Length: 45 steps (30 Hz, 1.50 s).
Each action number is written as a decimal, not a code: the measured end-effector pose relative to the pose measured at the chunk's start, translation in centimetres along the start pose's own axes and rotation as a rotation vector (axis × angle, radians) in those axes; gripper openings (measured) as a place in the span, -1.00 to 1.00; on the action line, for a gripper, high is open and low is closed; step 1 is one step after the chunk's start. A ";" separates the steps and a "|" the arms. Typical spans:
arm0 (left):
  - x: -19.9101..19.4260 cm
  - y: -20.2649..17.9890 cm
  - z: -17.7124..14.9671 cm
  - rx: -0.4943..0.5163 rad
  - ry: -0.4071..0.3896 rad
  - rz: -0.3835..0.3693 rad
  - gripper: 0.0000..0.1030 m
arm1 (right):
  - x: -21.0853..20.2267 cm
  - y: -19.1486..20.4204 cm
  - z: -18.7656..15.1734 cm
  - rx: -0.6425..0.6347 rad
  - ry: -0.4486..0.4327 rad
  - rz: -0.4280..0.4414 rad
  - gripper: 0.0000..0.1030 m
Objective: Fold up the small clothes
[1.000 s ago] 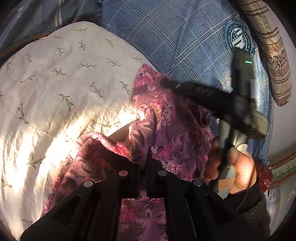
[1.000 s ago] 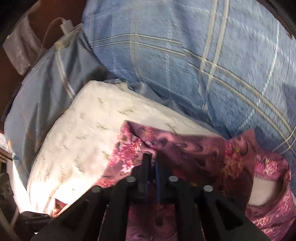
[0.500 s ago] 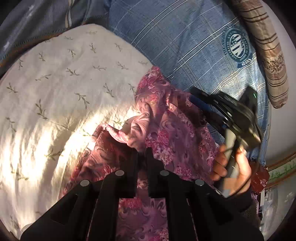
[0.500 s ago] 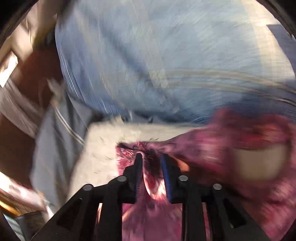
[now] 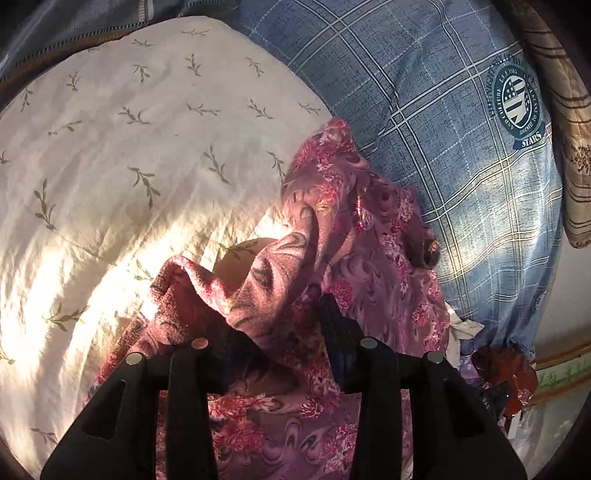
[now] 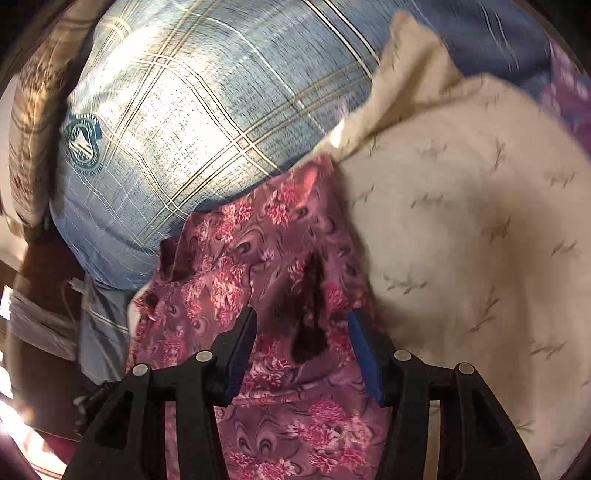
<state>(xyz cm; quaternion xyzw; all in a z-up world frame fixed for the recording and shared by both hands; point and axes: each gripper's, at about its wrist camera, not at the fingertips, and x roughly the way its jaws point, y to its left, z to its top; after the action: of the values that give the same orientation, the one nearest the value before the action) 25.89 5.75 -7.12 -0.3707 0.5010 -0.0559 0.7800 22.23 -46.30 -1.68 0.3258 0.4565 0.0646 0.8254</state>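
A small purple-pink floral garment [image 5: 354, 266] lies crumpled on a white leaf-print sheet [image 5: 129, 155], its far corner against a blue plaid pillow [image 5: 436, 122]. My left gripper [image 5: 275, 314] is open just above the garment's raised fold, and cloth drapes over the left finger. In the right wrist view the same garment [image 6: 280, 258] lies between the pillow [image 6: 177, 122] and the white sheet [image 6: 461, 229]. My right gripper [image 6: 301, 332] is open over it, holding nothing. A dark fold sits between its fingers.
A brown striped cushion [image 5: 565, 122] lies at the far right of the left view. A red crinkled wrapper [image 5: 506, 384] sits beyond the garment's right edge. A grey-blue blanket [image 5: 74, 22] borders the sheet at the back.
Both grippers have opened and let go of the garment. The right gripper has swung away and out of the left view. The garment has settled onto the sheet.
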 end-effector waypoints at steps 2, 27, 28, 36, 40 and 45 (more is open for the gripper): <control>-0.3 -0.3 -0.2 0.014 -0.003 0.020 -0.28 | 0.8 -0.1 -0.4 0.020 -0.015 0.061 0.04; -4.7 3.2 0.1 0.009 0.028 -0.017 -0.59 | -2.1 -3.9 -6.3 0.149 -0.085 0.064 -0.74; -5.7 2.8 -0.3 0.025 0.028 -0.039 -0.59 | -3.3 -3.7 -6.3 0.141 -0.117 0.064 -0.73; -5.9 -4.8 2.2 0.195 -0.031 -0.026 -0.01 | -5.5 0.9 -1.0 0.016 -0.228 0.056 -0.06; -0.6 -6.6 3.8 0.221 0.008 0.078 -0.01 | -0.3 1.7 0.1 -0.037 -0.170 -0.119 -0.02; 2.8 -5.7 3.0 0.321 0.004 0.197 0.00 | 2.5 2.5 0.6 -0.148 -0.142 -0.201 -0.79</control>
<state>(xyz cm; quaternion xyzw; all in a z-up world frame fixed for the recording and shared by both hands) 31.33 1.94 -4.86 -0.1907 0.5211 -0.0592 0.8298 24.58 -43.65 -1.77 0.2204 0.4214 -0.0083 0.8796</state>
